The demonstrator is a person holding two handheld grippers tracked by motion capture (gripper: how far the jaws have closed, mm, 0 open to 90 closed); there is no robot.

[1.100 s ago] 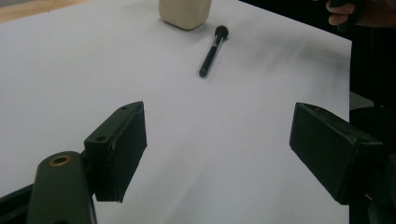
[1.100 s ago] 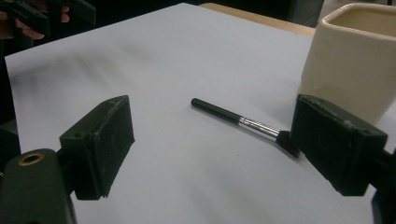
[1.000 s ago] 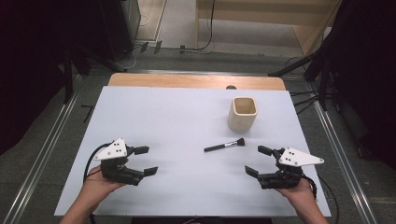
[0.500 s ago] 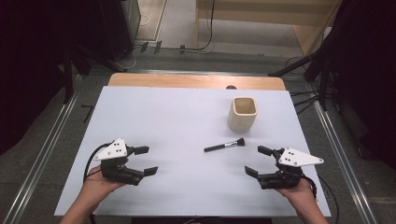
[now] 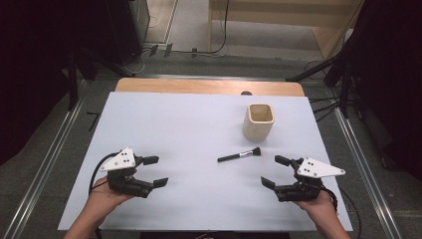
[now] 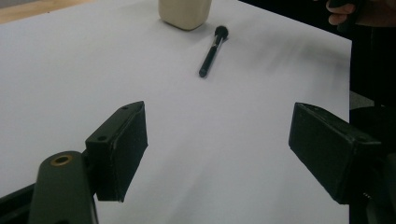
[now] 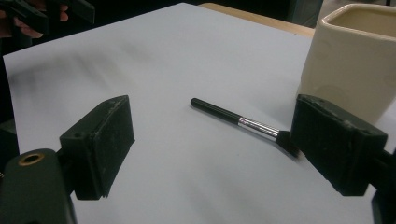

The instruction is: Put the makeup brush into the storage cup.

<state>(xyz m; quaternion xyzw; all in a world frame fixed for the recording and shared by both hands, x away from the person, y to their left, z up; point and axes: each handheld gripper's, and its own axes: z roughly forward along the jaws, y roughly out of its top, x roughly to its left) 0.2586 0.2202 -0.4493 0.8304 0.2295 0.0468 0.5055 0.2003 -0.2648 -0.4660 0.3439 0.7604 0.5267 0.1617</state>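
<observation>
The slim black makeup brush (image 5: 239, 155) lies lengthwise just ahead of the right gripper (image 5: 274, 172), the nearer one, jaws spread, bristles toward the cream square ceramic cup (image 5: 259, 121).

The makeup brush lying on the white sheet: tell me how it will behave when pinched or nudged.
The makeup brush has a thin round black handle, so a sideways nudge would probably roll it. Handle and metal ferrule look stiff; the dark bristle tip likely gives. It looks light, and lying flat on the white sheet, it may slip from the jaws.

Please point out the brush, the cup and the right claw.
brush (image 5: 240, 155): high view, middle of the handle.
cup (image 5: 258, 127): high view, front wall.
right claw (image 5: 275, 171): high view, midway between its fingertips.
</observation>
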